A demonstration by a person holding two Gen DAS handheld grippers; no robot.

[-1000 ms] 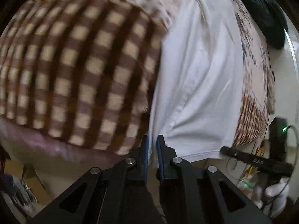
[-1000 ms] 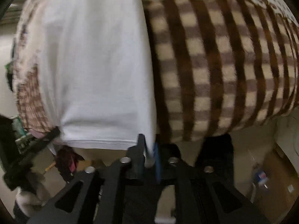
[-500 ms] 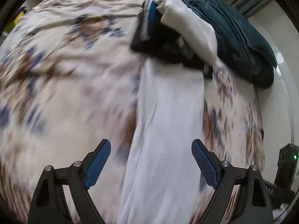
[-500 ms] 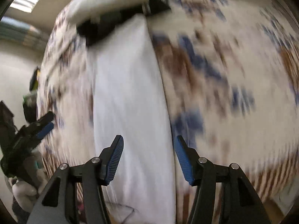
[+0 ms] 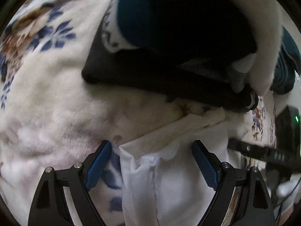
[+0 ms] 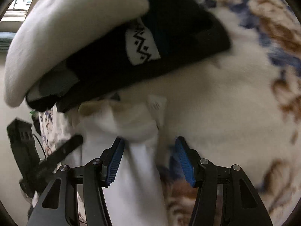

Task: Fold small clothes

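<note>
**White garment laid out, fold unfinished**

The white garment (image 5: 169,184) lies on the floral blanket (image 5: 56,98), its top end just short of a pile of clothes (image 5: 169,47). The left tongs (image 5: 152,167) are spread over its corner and closing, pads clear of the cloth. The right tongs (image 6: 148,162) are spread and opening, with cloth between them, unpinched. It looks narrowed to a strip; the crosswise fold and stacking likely remain.
</note>
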